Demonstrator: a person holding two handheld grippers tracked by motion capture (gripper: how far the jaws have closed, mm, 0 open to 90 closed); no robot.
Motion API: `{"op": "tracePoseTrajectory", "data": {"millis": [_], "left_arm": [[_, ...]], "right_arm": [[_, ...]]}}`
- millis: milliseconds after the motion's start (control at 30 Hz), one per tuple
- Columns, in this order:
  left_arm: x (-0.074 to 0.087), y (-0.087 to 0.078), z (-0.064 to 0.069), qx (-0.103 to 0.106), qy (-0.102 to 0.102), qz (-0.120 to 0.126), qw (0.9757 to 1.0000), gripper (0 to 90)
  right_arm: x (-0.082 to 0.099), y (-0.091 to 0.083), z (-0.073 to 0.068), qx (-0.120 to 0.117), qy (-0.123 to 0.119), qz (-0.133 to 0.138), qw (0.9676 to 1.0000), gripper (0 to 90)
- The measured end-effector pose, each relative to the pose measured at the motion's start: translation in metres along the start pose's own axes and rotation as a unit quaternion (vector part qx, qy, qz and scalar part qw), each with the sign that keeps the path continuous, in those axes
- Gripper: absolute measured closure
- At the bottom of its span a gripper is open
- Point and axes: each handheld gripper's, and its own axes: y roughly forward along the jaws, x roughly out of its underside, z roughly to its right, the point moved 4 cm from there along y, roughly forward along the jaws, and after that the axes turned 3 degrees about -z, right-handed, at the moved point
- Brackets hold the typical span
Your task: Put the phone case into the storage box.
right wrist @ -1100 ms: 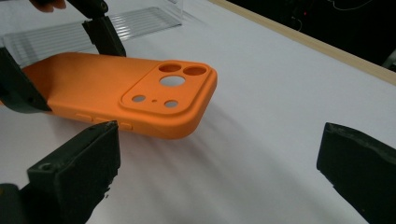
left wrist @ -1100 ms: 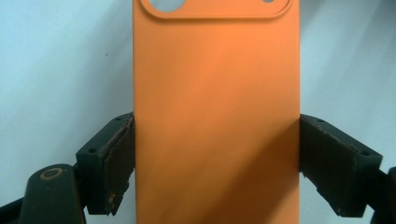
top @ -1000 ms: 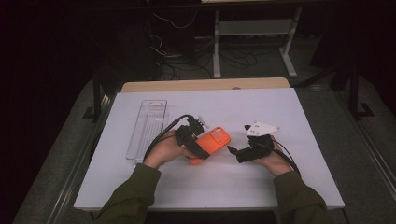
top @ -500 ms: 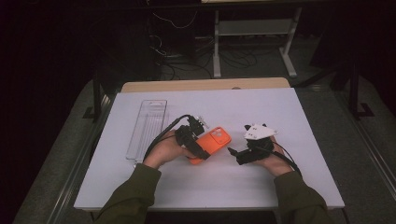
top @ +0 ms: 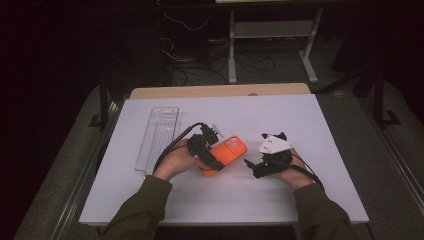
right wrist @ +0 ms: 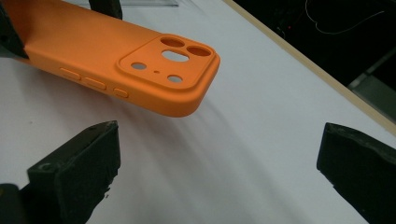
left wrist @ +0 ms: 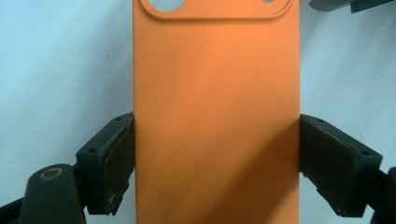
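An orange phone case (top: 229,151) with camera cut-outs is held just above the white table (top: 260,115), near its middle. My left gripper (top: 209,151) is shut on it; in the left gripper view its two black pads (left wrist: 114,163) press the long sides of the case (left wrist: 215,102). To the right, my right gripper (top: 253,168) points toward the case's camera end with a small gap between. In the right gripper view the right gripper (right wrist: 219,158) stands open with only bare table between its jaws, and the case (right wrist: 112,51) lies ahead at the upper left.
A clear plastic tray (top: 158,136) lies lengthwise on the table's left part. A wooden strip (top: 220,91) runs along the far edge. Beyond it are a metal rack (top: 270,30) and cables on a dark floor.
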Motion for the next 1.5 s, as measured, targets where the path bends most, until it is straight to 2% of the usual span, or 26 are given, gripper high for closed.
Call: {"op": "tracePoseTrajectory", "data": {"millis": [200, 333, 433, 700, 833, 900, 967, 1233, 1300, 1500], "left_arm": [[0.0, 0.0, 0.0, 0.0, 0.002, -0.003, 1.0, 16.4], [0.0, 0.0, 0.0, 0.0, 0.002, -0.002, 1.0, 16.4], [0.0, 0.0, 0.0, 0.001, -0.001, 0.002, 1.0, 16.4], [0.0, 0.0, 0.0, -0.001, 0.0, 0.0, 1.0, 16.4], [0.0, 0.0, -0.001, -0.001, 0.002, -0.002, 1.0, 16.4], [0.0, 0.001, 0.0, -0.001, 0.001, -0.002, 1.0, 16.4], [0.0, 0.001, 0.001, 0.0, -0.002, 0.002, 1.0, 16.4], [0.0, 0.001, 0.001, -0.001, -0.001, 0.001, 1.0, 16.4], [0.0, 0.001, 0.0, -0.002, -0.002, 0.002, 1.0, 16.4], [0.0, 0.001, 0.0, -0.002, -0.002, 0.001, 1.0, 16.4]], "right_arm": [[0.001, 0.001, -0.003, 0.008, -0.028, -0.007, 0.9996, 0.0], [0.0, 0.0, -0.004, 0.014, -0.031, -0.009, 0.9994, 0.0], [0.0, 0.0, -0.004, 0.02, -0.046, -0.008, 0.9987, 0.0], [-0.001, -0.001, -0.005, 0.03, -0.059, -0.008, 0.9978, 0.0], [-0.001, -0.001, -0.005, 0.037, -0.073, -0.007, 0.9966, 0.0], [-0.001, -0.002, -0.006, 0.04, -0.069, -0.013, 0.9968, 0.0], [-0.002, -0.002, -0.006, 0.044, -0.081, -0.01, 0.9957, 0.0], [-0.003, -0.004, -0.008, 0.057, -0.102, -0.016, 0.993, 0.0], [-0.003, -0.004, -0.008, 0.063, -0.118, -0.018, 0.9908, 0.0], [-0.004, -0.004, -0.01, 0.075, -0.138, -0.018, 0.9874, 0.0]]}}
